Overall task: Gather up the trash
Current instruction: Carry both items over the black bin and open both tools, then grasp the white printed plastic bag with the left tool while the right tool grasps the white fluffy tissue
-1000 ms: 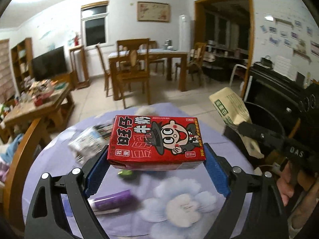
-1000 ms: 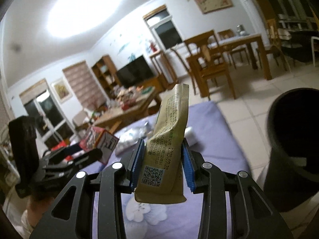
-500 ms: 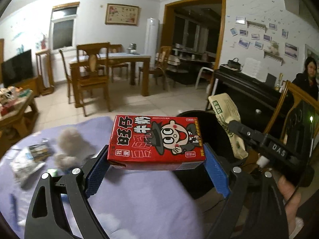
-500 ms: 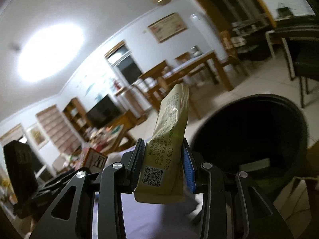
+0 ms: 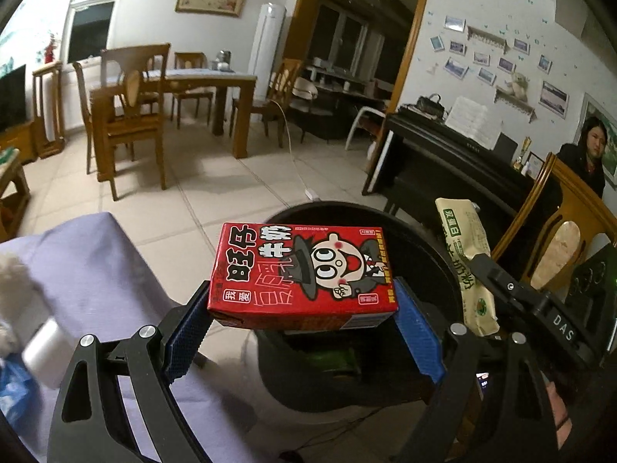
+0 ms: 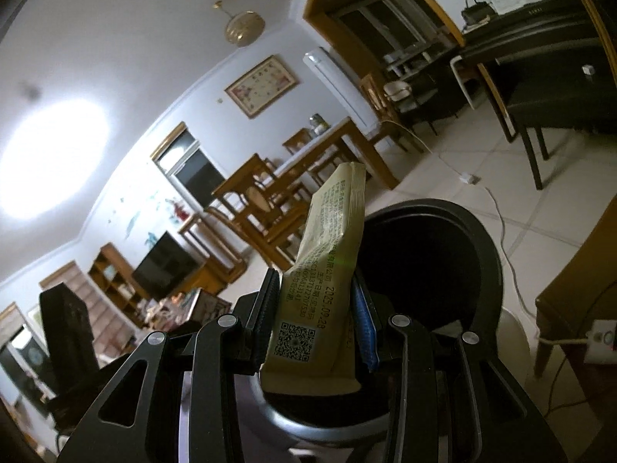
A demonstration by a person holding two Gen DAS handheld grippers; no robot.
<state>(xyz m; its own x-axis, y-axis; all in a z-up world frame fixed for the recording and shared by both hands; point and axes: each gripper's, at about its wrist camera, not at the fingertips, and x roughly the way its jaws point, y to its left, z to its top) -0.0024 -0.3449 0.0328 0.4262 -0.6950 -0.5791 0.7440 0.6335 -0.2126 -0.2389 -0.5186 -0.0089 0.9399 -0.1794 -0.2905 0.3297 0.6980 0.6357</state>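
Observation:
My left gripper is shut on a red milk carton with a cartoon face, held above the near rim of the black trash bin. My right gripper is shut on a yellowish snack wrapper with a QR code, held upright over the bin's open mouth. The wrapper and the right gripper also show at the right of the left wrist view. Green trash lies inside the bin.
The purple-clothed table with white and blue litter lies to the left. A wooden chair stands right of the bin. A dining set, a piano and a seated person are beyond.
Both grippers swung right from the table to the bin, carrying the carton and the wrapper. The bin now fills the view below them.

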